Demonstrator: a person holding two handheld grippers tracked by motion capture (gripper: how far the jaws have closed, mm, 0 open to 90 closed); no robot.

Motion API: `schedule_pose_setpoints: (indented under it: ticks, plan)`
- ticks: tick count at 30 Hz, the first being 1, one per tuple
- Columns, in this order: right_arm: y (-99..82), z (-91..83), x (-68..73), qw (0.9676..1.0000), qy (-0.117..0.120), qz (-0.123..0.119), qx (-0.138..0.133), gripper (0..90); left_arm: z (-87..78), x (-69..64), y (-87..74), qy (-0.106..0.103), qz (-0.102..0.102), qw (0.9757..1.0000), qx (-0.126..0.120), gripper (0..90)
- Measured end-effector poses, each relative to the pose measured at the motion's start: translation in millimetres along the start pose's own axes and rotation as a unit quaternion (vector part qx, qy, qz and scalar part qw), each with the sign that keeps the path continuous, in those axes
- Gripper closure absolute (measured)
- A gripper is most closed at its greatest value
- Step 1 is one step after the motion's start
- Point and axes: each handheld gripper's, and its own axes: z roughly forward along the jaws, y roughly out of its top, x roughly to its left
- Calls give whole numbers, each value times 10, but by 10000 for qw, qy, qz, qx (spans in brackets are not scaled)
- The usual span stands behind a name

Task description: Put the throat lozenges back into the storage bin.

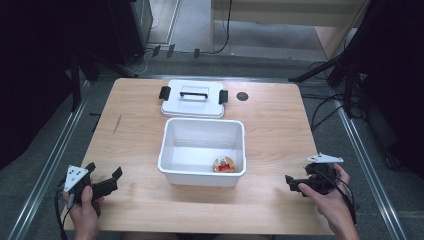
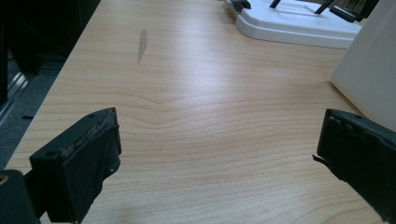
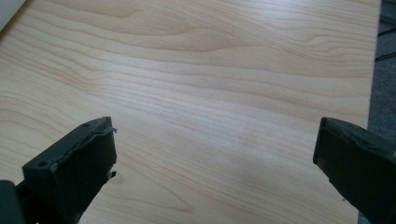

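Note:
A white open bin (image 1: 170, 150) stands in the middle of the wooden table (image 1: 280, 130). A small gold and red object (image 1: 224, 164) lies in the bin's near right corner. The bin's white lid (image 1: 192, 98), with black handle and clips, lies flat behind it. My left gripper (image 1: 105, 173) rests near the table's front left corner, open, with bare wood between its jaws (image 2: 219, 126); the bin's wall (image 2: 369, 70) and the lid (image 2: 299, 23) lie ahead of it to the right. My right gripper (image 1: 294, 184) is low over the front right of the table, open and holding nothing (image 3: 215, 128).
A dark round grommet (image 1: 242, 96) sits in the table right of the lid. A grey scuff (image 2: 142, 44) marks the wood at the left. Black stands and cables (image 1: 325, 107) line the floor around the table. The table's right edge (image 3: 373, 70) is close to my right gripper.

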Motion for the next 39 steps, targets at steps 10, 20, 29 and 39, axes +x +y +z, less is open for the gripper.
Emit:
schedule_pose_setpoints:
  ticks: [10, 20, 29, 39]
  plan:
    - [-510, 7, -195, 9961, -40, 468, -743, 0, -2, -1, -1, 18, 11, 10000, -5, 0]
    - [-726, -19, -276, 9824, -257, 893, -1622, 0, -1, -5, 0, 56, 13, 10000, 2, 0]
    - [-741, -7, -260, 9828, -288, 925, -1573, 20, -3, -4, -2, 62, 5, 10000, -16, 0]
    - [-735, 4, -269, 9839, -191, 946, -1501, 20, -1, -13, -1, 79, 25, 10000, 6, 0]
